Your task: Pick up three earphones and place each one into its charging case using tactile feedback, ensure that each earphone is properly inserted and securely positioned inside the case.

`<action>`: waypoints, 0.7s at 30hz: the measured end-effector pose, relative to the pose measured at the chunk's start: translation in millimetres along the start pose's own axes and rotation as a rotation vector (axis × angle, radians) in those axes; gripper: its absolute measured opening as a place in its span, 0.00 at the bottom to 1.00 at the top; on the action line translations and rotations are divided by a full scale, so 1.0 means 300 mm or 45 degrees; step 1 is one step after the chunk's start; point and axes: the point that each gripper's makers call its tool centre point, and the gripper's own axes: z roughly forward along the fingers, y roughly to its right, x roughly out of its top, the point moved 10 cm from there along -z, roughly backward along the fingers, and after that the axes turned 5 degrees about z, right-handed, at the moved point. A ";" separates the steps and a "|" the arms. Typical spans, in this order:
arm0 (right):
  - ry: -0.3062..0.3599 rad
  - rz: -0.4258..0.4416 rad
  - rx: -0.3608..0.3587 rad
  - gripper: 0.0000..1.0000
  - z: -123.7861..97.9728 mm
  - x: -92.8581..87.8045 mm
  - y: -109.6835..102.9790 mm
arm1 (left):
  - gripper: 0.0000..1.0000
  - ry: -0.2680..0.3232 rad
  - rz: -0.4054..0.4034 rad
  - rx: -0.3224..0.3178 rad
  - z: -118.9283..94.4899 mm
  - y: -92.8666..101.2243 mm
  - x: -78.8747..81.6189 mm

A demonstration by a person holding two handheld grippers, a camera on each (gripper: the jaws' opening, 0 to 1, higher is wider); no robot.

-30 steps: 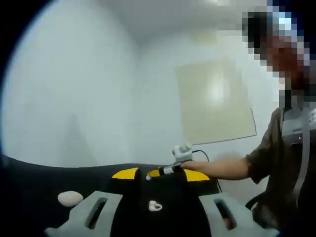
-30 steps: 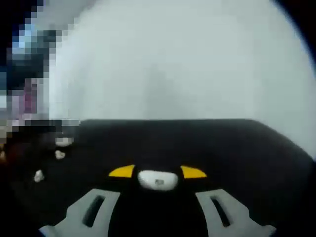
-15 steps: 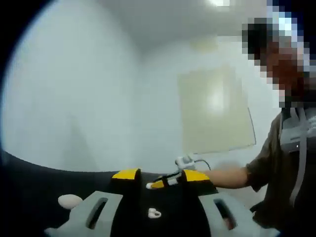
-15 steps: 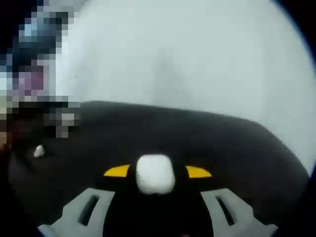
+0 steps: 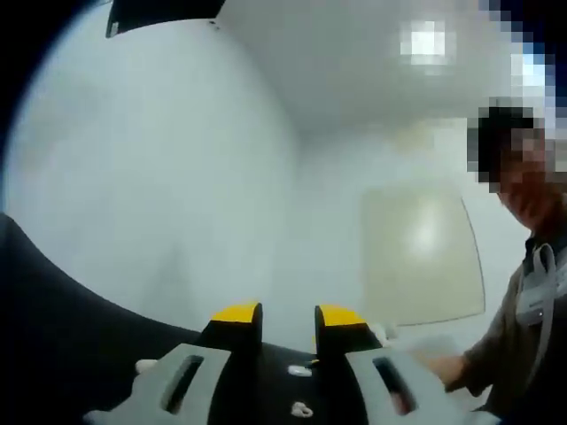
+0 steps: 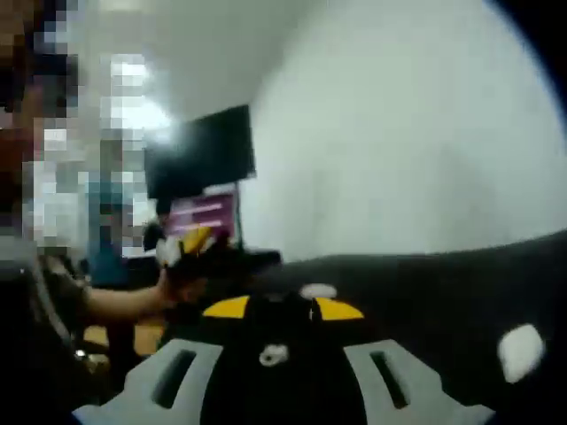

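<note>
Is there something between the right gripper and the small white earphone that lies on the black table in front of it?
Nothing visible does. In the right gripper view, the earphone lies on the black table between the open jaws of the right gripper, with bare table around it.

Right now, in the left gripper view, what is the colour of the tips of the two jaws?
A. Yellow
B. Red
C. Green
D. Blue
A: the left gripper has jaws whose grey bodies rise from the bottom of the view and end in yellow tips, standing apart above the black table.
</note>
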 end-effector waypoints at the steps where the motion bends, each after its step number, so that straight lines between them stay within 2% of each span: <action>1: 0.005 -0.001 0.004 0.28 0.000 0.010 0.001 | 0.22 -0.007 -0.003 0.001 0.003 -0.004 -0.001; 2: 0.115 0.061 0.042 0.28 0.006 0.020 -0.008 | 0.22 -0.016 0.001 0.022 0.006 -0.010 0.000; 3: 0.157 0.096 0.063 0.28 0.006 0.023 -0.007 | 0.22 -0.016 0.038 0.099 0.009 -0.035 0.007; 4: 0.106 0.101 0.037 0.28 -0.004 0.020 0.003 | 0.22 -0.027 0.038 0.174 0.016 -0.068 0.015; 6: 0.103 0.061 0.000 0.28 -0.008 0.012 0.012 | 0.21 -0.191 -0.077 0.332 0.031 -0.176 0.029; 9: 0.107 0.032 -0.006 0.28 -0.008 0.012 0.008 | 0.21 -0.402 -0.319 0.382 0.054 -0.282 0.017; 10: 0.110 0.028 -0.004 0.28 -0.007 0.013 0.007 | 0.21 -0.487 -0.336 0.393 0.061 -0.313 0.006; 12: 0.120 0.027 -0.007 0.28 -0.010 0.014 0.005 | 0.21 -0.624 -0.226 0.417 0.079 -0.361 -0.010; 14: 0.134 0.027 -0.013 0.28 -0.014 0.016 0.007 | 0.22 -0.725 -0.102 0.434 0.098 -0.378 -0.025; 16: 0.147 0.043 -0.009 0.28 -0.016 0.019 0.007 | 0.27 -0.794 -0.081 0.396 0.123 -0.385 -0.041; 18: 0.157 0.050 -0.009 0.28 -0.015 0.021 0.009 | 0.36 -0.913 -0.052 0.331 0.148 -0.387 -0.065; 19: 0.156 0.054 -0.009 0.28 -0.015 0.021 0.010 | 0.38 -0.951 -0.025 0.322 0.153 -0.396 -0.070; 21: 0.153 0.051 -0.010 0.28 -0.014 0.020 0.008 | 0.37 -1.084 0.091 0.314 0.163 -0.414 -0.089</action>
